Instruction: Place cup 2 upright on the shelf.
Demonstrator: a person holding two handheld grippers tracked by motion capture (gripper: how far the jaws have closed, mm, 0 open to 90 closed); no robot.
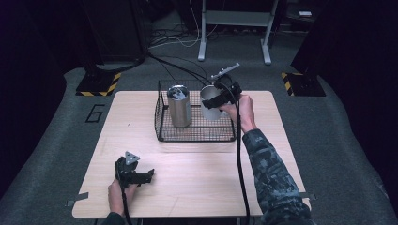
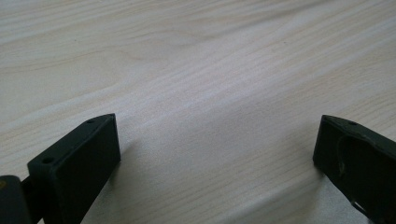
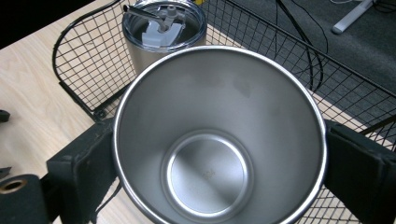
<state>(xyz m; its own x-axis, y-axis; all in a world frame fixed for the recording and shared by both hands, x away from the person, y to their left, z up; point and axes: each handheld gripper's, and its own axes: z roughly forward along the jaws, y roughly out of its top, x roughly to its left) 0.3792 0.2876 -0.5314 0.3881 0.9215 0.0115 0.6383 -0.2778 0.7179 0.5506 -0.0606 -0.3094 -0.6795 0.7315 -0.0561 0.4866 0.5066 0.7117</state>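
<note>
High view: the right hand-held gripper (image 1: 217, 100) pinches an open steel tumbler (image 1: 210, 102) by its sides, inside the wire basket (image 1: 162, 123) at the far half of the table (image 1: 197, 173). Just left of it in the same basket stands a lidded tumbler (image 1: 179, 106), the two apart with a narrow gap between them. Right gripper view: both jaws press the open steel tumbler (image 3: 219, 135) below its rim, the basket's wire wall close behind. Left gripper view: the left hand-held gripper (image 2: 217, 149), jaws spread wide with nothing between, rests low over bare table (image 2: 196, 70) near the front edge, well apart from the basket.
</note>
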